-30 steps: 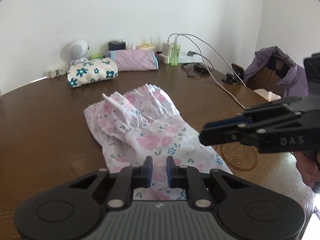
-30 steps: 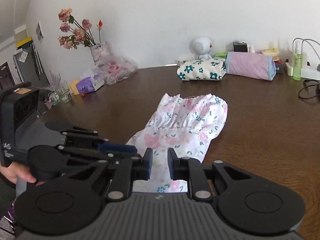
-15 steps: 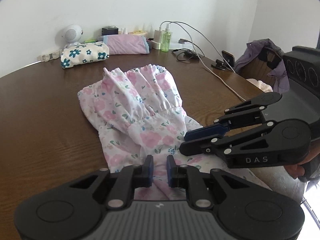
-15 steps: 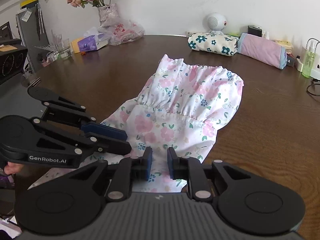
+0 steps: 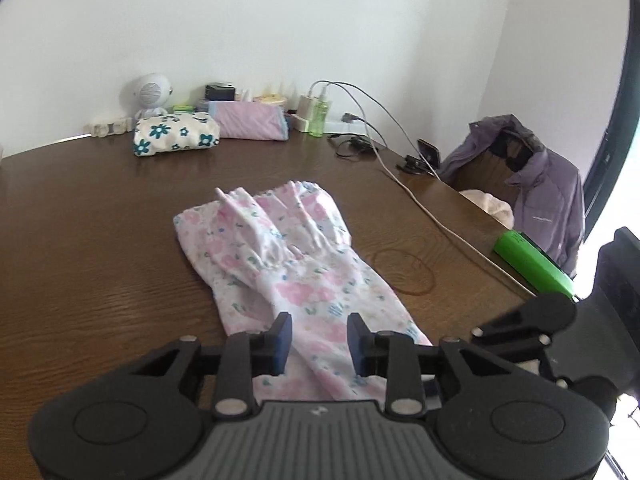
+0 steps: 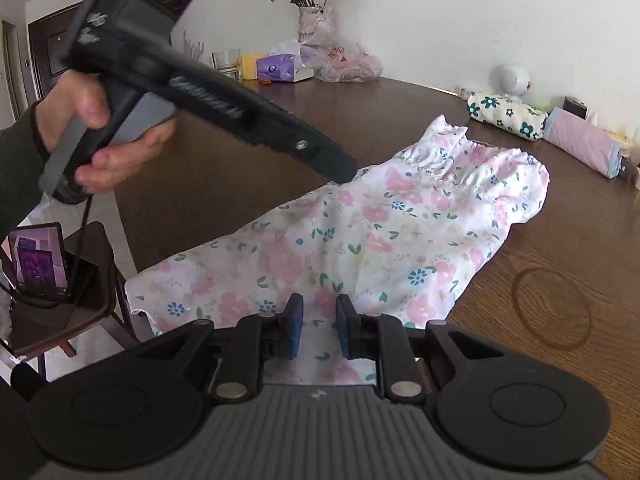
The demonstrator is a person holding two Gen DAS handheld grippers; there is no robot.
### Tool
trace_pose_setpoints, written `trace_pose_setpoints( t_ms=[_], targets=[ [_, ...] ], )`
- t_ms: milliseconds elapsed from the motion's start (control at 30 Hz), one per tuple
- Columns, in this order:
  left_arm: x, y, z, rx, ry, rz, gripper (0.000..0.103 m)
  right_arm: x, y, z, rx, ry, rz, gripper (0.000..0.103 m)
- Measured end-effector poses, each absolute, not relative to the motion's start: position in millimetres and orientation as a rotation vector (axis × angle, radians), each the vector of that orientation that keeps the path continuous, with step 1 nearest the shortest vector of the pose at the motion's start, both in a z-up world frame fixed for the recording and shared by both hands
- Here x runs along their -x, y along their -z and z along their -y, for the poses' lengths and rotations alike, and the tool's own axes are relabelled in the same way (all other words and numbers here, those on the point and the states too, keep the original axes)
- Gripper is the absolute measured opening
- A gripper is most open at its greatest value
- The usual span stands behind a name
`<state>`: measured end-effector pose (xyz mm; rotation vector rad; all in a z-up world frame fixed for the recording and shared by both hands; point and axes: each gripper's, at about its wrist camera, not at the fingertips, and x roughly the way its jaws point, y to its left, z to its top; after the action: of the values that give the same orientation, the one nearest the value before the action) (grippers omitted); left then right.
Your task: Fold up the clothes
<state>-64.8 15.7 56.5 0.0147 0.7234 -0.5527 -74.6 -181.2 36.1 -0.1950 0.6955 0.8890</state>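
Observation:
A white dress with pink flowers (image 5: 288, 264) lies lengthwise on the brown wooden table (image 5: 100, 240), gathered bodice at the far end. My left gripper (image 5: 318, 338) hovers over the skirt; its jaws are opening, the cloth lies below them and nothing is pinched. In the right wrist view a hand holds that left gripper (image 6: 344, 172), its tips just above the dress's (image 6: 380, 240) left edge near the waist. My right gripper (image 6: 319, 330) stands over the hem with a narrow gap between its pads, gripping nothing.
At the table's far edge sit a folded floral bundle (image 5: 176, 136), a pink pouch (image 5: 250, 126), a green bottle (image 5: 320, 114) and cables (image 5: 400, 176). A purple jacket (image 5: 536, 200) hangs on a chair at right. A flower vase (image 6: 312, 20) and a phone (image 6: 38, 260) stand at left.
My left jaws have widened and that gripper has drawn back from the dress. In the right wrist view it rose from low left to the waist edge. My right gripper swung out to the right.

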Motion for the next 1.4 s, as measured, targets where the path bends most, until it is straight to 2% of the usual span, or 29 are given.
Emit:
trace_pose_setpoints(
  t_ms=[100,133,233,400,600,633,667,733,800,867,967,1100,1233,1300,1333,1400],
  targets=[
    [87,-52,-9,-0.021,0.522,-0.742,0.03,50,-54,192,0.052,-0.885,-0.746,0.019],
    [93,-51,-10,-0.007,0.523,-0.743,0.03,36,-64,200,-0.002,-0.865,-0.728,0.022],
    [106,-46,-7,0.041,0.578,-0.762,0.03,-2,-84,194,0.046,-0.803,-0.683,0.025],
    [114,-28,8,-0.058,0.555,-0.796,0.028,-55,-52,151,0.158,-0.774,-0.793,0.02],
    [108,-21,-1,-0.002,0.552,-0.806,0.029,-73,-30,140,0.195,-0.694,-0.787,0.021],
    [109,-25,-5,0.013,0.56,-0.804,0.025,-73,-31,140,0.189,-0.685,-0.791,0.02],
    [111,-35,-18,0.042,0.586,-0.771,0.02,-70,-38,143,0.193,-0.673,-0.782,0.02],
    [116,-57,-46,0.107,0.646,-0.686,0.024,-49,-60,154,0.221,-0.689,-0.691,0.021],
    [120,-76,-69,0.058,0.622,-0.626,0.028,-23,-80,166,0.254,-0.76,-0.618,0.021],
    [119,-81,-74,-0.035,0.561,-0.62,0.03,-3,-87,176,0.233,-0.827,-0.655,0.021],
    [118,-67,-64,-0.038,0.603,-0.654,0.03,26,-80,187,0.135,-0.901,-0.748,0.02],
    [126,-40,-37,-0.143,0.715,-0.695,0.03,58,-49,182,0.144,-0.876,-0.825,0.02],
    [132,-22,-31,-0.231,0.764,-0.708,0.032,76,-38,192,0.147,-0.853,-0.791,0.021],
    [137,-26,-43,-0.208,0.809,-0.704,0.035,88,-48,202,0.166,-0.889,-0.71,0.025],
    [139,-28,-49,-0.194,0.833,-0.701,0.039,98,-54,207,0.187,-0.92,-0.662,0.033],
    [150,-34,-60,-0.178,0.888,-0.694,0.04,117,-65,215,0.23,-0.989,-0.583,0.041]
  ],
)
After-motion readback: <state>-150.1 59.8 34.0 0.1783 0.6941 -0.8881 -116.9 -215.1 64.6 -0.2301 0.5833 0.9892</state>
